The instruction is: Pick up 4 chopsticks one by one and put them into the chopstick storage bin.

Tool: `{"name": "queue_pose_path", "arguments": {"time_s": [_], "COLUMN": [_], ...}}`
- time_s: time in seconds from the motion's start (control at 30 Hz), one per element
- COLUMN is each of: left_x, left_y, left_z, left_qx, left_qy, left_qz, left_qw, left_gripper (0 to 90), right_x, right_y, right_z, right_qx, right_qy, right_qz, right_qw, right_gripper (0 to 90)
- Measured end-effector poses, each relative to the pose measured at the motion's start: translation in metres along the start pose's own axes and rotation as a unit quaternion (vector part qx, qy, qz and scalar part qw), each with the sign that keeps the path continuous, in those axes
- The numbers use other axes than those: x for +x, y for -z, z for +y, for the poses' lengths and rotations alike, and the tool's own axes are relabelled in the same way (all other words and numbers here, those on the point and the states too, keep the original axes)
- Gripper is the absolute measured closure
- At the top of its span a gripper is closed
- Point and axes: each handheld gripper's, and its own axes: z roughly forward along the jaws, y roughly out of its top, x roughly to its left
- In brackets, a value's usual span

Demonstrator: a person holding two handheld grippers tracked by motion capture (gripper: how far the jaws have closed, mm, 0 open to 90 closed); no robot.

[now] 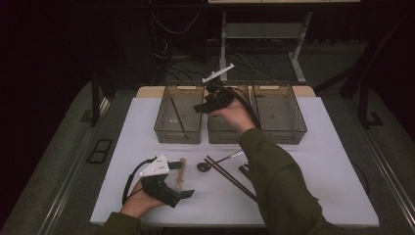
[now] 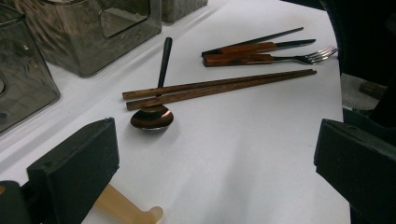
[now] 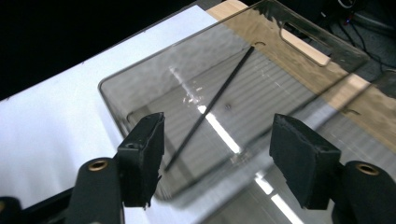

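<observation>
The right tool (image 1: 205,105) hangs above the left bin (image 1: 178,128), jaws apart with nothing between them; a black chopstick (image 3: 210,109) lies diagonally on that bin's floor below. The remaining cutlery sits on the desk (image 1: 303,161) near the person: a pair of brown chopsticks (image 2: 219,87) with their long axis across the left tool's (image 2: 215,163) line of sight, resting over a spoon (image 2: 152,116). That tool, jaws wide and empty, is nearer and probably takes them next.
</observation>
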Motion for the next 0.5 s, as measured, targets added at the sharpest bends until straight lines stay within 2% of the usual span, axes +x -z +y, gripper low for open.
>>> {"name": "queue_pose_path", "arguments": {"time_s": [0.23, 0.5], "left_x": [0.001, 0.002], "left_y": [0.0, 0.001], "left_z": [0.0, -0.001], "left_qx": [0.001, 0.002], "left_qy": [0.0, 0.0], "left_qz": [0.002, 0.002], "left_qw": [1.0, 1.0], "left_gripper": [0.0, 0.0], "right_x": [-0.01, -0.021], "right_y": [0.037, 0.064], "right_z": [-0.02, -0.055], "right_qx": [-0.012, -0.024], "right_qy": [0.009, 0.009], "right_qz": [-0.007, -0.007], "right_qw": [0.9999, 0.9996], "right_gripper": [31.9, 30.0]}}
